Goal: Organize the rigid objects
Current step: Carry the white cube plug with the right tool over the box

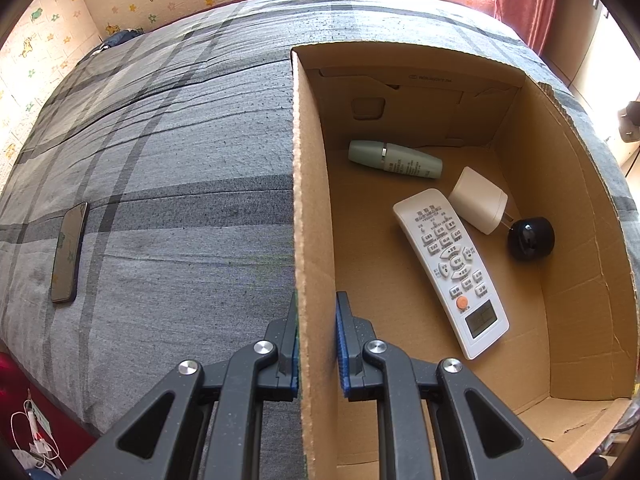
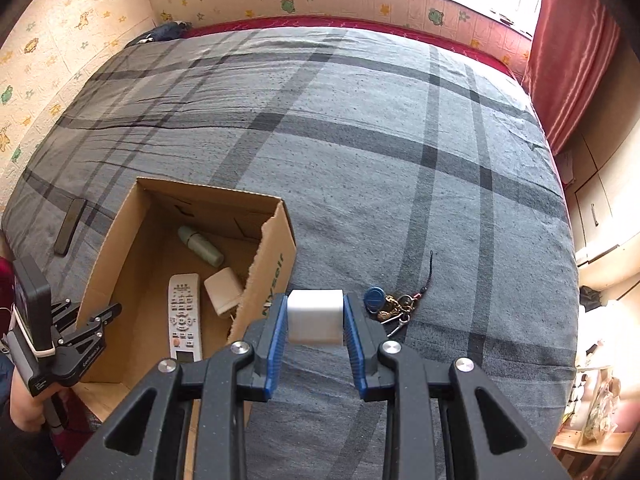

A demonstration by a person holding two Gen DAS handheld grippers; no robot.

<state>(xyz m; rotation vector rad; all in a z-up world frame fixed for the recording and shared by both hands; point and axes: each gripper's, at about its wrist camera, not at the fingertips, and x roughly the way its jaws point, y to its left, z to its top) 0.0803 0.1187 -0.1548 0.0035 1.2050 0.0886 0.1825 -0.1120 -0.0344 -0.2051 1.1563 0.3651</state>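
The left tongs [image 1: 318, 344] are clamped on the left wall of the cardboard box [image 1: 310, 216], which sits on the grey plaid bed [image 1: 180, 152] and holds a white remote [image 1: 450, 268], a pale green bottle [image 1: 394, 159], a cream charger [image 1: 478, 200] and a black round object [image 1: 530, 239]. The right tongs [image 2: 315, 320] are clamped on a white cube [image 2: 315, 316], held just right of the box. A bunch of keys [image 2: 390, 304] lies on the bed just beside them, and a dark phone [image 1: 69, 252] lies well left of the box.

My left gripper [image 1: 318, 344] and right gripper [image 2: 315, 334] look alike: matte black speckled linkages, round silver screws at the pivots, ribbed blue pads [image 2: 276, 344] inside each finger.
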